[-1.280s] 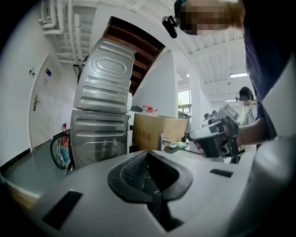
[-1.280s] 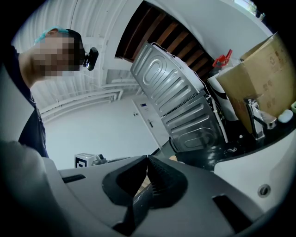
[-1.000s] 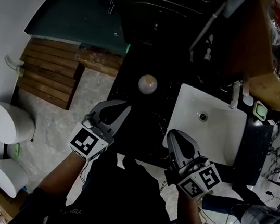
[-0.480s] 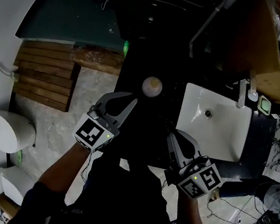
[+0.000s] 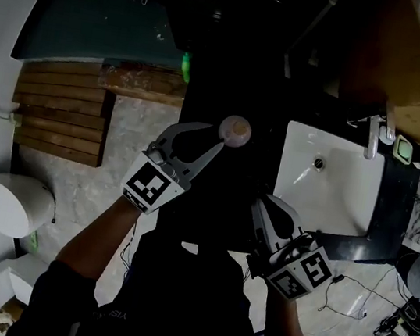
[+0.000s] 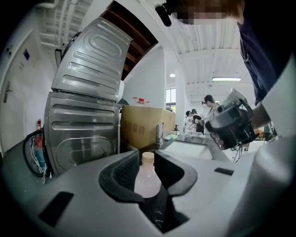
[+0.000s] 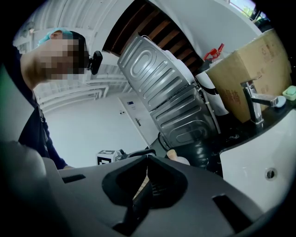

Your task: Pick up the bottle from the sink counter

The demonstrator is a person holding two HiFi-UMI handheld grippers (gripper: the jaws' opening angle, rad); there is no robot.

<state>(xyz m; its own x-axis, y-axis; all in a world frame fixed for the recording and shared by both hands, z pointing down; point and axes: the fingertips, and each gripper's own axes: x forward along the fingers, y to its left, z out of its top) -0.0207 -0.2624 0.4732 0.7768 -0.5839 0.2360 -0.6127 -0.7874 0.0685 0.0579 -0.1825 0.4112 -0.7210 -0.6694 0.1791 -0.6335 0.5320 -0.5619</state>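
Overhead, from the head view, the bottle (image 5: 236, 130) stands upright on the dark surface (image 5: 226, 193), well to the left of the white sink (image 5: 332, 194), and only its pale cap and shoulders show. The left gripper (image 5: 216, 137) reaches up to it with its fingers spread, their tips at either side of the bottle. The right gripper (image 5: 265, 208) hangs lower, near the sink's front corner, apart from the bottle. A tap (image 5: 373, 136) stands at the sink's far edge with a cardboard box (image 5: 388, 69) behind it, and wooden slats (image 5: 61, 112) lie on the floor to the left.

Next, the left gripper view looks straight along its fingers: they are opening, and the bottle stands between them with its cap level with their tips. A gap shows on the right side; I cannot tell whether the left pad touches. A ribbed metal panel (image 6: 85, 99) rises behind.

Lastly, the right gripper view shows its fingers closed tip to tip with nothing between them. The bottle's cap peeks just past them, with the sink to the right.
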